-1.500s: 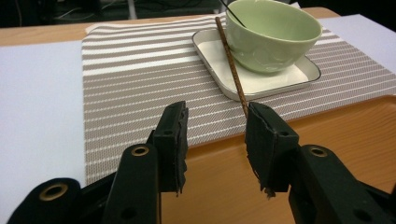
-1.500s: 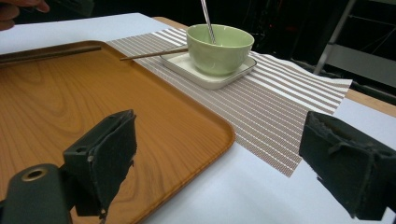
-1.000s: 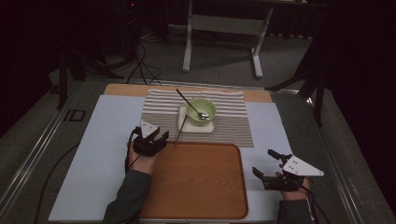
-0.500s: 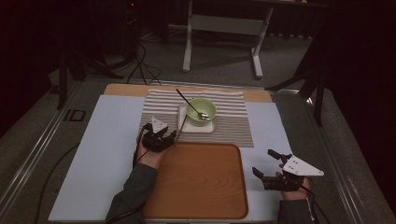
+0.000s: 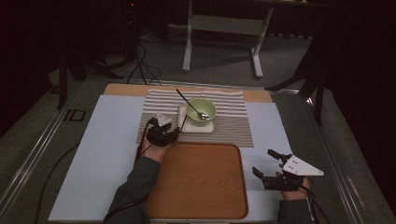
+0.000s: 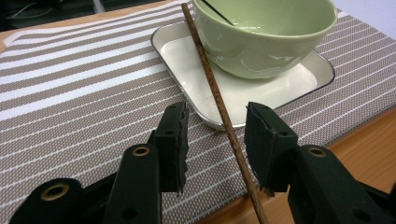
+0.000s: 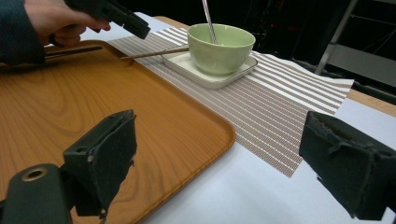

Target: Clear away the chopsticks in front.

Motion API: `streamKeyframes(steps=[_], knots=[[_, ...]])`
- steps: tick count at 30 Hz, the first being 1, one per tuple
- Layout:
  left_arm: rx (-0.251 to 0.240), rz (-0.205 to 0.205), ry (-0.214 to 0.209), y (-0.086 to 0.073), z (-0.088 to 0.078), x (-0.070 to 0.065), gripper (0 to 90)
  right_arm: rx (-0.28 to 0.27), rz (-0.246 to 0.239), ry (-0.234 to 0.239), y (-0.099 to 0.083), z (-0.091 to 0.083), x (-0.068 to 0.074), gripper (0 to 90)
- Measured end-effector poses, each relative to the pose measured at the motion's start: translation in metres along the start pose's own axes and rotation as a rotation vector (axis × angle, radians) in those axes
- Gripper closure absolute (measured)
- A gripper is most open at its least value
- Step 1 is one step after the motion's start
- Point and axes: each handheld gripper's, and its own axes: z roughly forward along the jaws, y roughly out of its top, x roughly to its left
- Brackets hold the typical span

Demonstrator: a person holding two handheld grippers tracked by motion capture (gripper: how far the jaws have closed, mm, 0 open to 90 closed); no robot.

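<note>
A brown chopstick [image 6: 210, 74] leans with its far end on the rim of a white square plate [image 6: 187, 51] and its near end on the striped mat. My left gripper [image 6: 217, 112] is open around the near end, and the stick lies closer to the right-hand jaw. In the high view this left gripper [image 5: 172, 134] sits just left of the plate. A green bowl [image 5: 201, 112] with a long spoon [image 5: 189, 102] in it stands on the plate. My right gripper [image 5: 263, 162] rests wide open to the right of the tray, with nothing between its jaws.
A wooden tray [image 5: 196, 182] lies in front of the striped placemat [image 5: 233, 126], on a pale blue table cover [image 5: 102, 154]. The left forearm reaches along the tray's left edge. Beyond the table stand a metal frame [image 5: 224, 28] and floor cables.
The left hand has moved right and slightly forward from beside the tray's far left corner to the chopstick by the plate. The right gripper has stayed in place.
</note>
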Motion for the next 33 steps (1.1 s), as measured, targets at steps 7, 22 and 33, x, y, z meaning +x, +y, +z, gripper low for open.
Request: streamKeyframes(steps=[7, 22, 33], knots=[[0.005, 0.02, -0.017, 0.004, 0.008, 0.0, 60.4, 0.001, -0.001, 0.0, 0.0, 0.0, 0.0, 10.8], [0.043, 0.033, -0.018, 0.01, 0.028, -0.001, 68.2, -0.001, 0.005, -0.002, 0.0, -0.001, -0.001, 10.8], [0.077, 0.016, -0.01, 0.016, 0.043, -0.003, 73.1, -0.004, 0.004, -0.003, -0.001, -0.002, -0.002, 10.8]])
